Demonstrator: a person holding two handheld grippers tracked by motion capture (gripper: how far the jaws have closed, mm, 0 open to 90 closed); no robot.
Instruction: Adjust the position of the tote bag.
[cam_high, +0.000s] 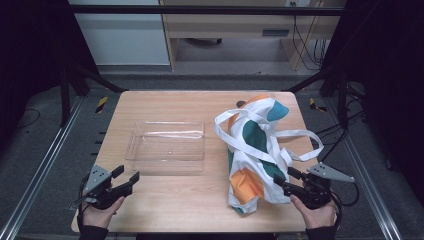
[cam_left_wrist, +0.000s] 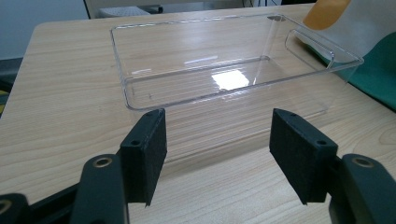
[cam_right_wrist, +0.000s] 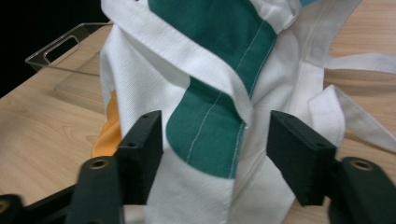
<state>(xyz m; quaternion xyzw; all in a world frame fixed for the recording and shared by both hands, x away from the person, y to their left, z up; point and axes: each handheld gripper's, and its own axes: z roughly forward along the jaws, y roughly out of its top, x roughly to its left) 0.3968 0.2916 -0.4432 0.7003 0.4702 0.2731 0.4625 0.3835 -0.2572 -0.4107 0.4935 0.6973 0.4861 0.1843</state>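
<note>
Two claws sat at the near edge of the wooden table (cam_high: 165, 205), one in each of my hands. My right gripper (cam_high: 289, 181) had its jaws spread apart, with folds of the cloth bag (cam_high: 255, 150) lying between them but neither pad pressing on the fabric; in the right gripper view the green and white cloth (cam_right_wrist: 210, 116) rose just past the black pads, loose and ungripped. My left gripper (cam_high: 126, 179) stood released as well, jaws wide with nothing between them, resting over bare wood at the near left corner. Just beyond it, in the left gripper view, lay the clear plastic tray (cam_left_wrist: 122, 74), and I could see nothing inside it except reflected light on its floor. From the high view the tray (cam_high: 131, 145) sat left of centre, while the bag lay crumpled to its right, white with green and orange patches, its straps (cam_high: 310, 140) looped loosely toward the far right edge. Whether anything was in the bag I could not tell.
</note>
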